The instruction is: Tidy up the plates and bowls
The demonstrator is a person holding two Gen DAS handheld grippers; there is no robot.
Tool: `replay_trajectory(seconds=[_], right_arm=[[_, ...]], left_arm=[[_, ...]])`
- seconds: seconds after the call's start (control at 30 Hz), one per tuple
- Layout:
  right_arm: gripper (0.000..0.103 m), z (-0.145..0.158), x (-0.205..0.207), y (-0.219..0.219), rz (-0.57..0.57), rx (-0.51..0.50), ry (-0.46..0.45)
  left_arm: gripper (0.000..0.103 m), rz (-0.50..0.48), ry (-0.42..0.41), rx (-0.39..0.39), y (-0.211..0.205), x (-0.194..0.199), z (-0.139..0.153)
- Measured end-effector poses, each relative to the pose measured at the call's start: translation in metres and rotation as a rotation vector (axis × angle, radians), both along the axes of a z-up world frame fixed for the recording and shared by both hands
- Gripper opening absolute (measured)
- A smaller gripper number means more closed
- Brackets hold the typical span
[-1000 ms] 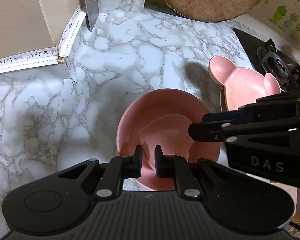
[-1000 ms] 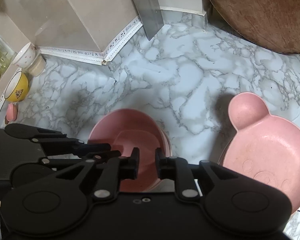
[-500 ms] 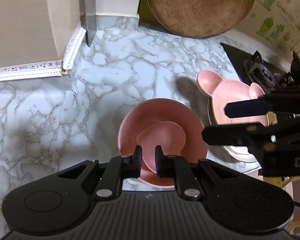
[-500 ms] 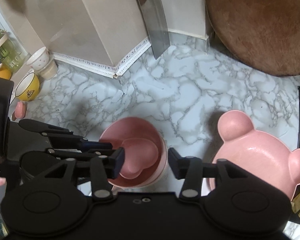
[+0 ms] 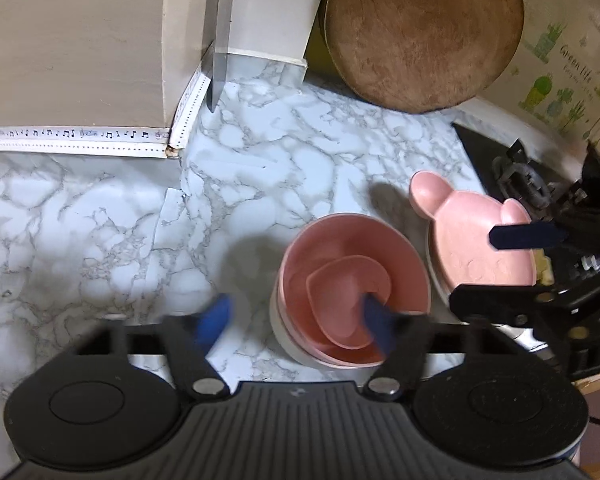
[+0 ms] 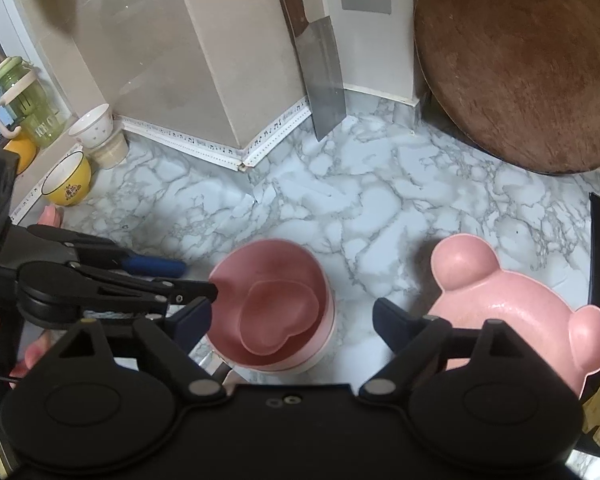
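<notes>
Both tongs, left tongs [image 5: 296, 320] and right tongs [image 6: 292, 320], have just opened wide and hold nothing. The pink bowls [image 6: 272, 304] (stacked) sit near the tabletop [image 6: 380, 208] front edge, beside the bear plate [image 6: 512, 312].

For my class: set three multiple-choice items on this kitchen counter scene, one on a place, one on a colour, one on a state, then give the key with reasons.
1. Where is the heart-shaped dish?
A in the round pink bowl
B on the bear-shaped plate
C on the stove

2. What colour is the small bowl at the far left?
A green
B yellow
C pink

3. How stands the right claw?
A shut on the bowl
B shut, empty
C open

Key: A, it nests inside; B, yellow outside; C, jaws spread, gripping nothing.
</notes>
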State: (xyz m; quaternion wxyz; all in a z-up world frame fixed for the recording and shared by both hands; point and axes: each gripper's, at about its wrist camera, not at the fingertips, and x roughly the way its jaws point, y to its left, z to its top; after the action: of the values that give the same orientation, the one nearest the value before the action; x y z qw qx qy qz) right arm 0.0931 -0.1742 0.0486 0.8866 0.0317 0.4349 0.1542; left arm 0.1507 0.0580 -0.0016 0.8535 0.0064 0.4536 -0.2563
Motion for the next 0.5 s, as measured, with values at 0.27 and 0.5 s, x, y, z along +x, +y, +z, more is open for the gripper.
replay_trajectory(seconds=[0.27,0.5], right_arm=[[0.098,-0.022,0.002,-0.004,-0.095,0.043,0.052],[0.098,-0.046,0.012,-0.013,-0.223,0.158,0.157]], left_arm=[[0.077,0.038,0.065,0.022,0.000,0.012,-0.009],[0.077,0.076,0.122,0.042,-0.007,0.028,-0.029]])
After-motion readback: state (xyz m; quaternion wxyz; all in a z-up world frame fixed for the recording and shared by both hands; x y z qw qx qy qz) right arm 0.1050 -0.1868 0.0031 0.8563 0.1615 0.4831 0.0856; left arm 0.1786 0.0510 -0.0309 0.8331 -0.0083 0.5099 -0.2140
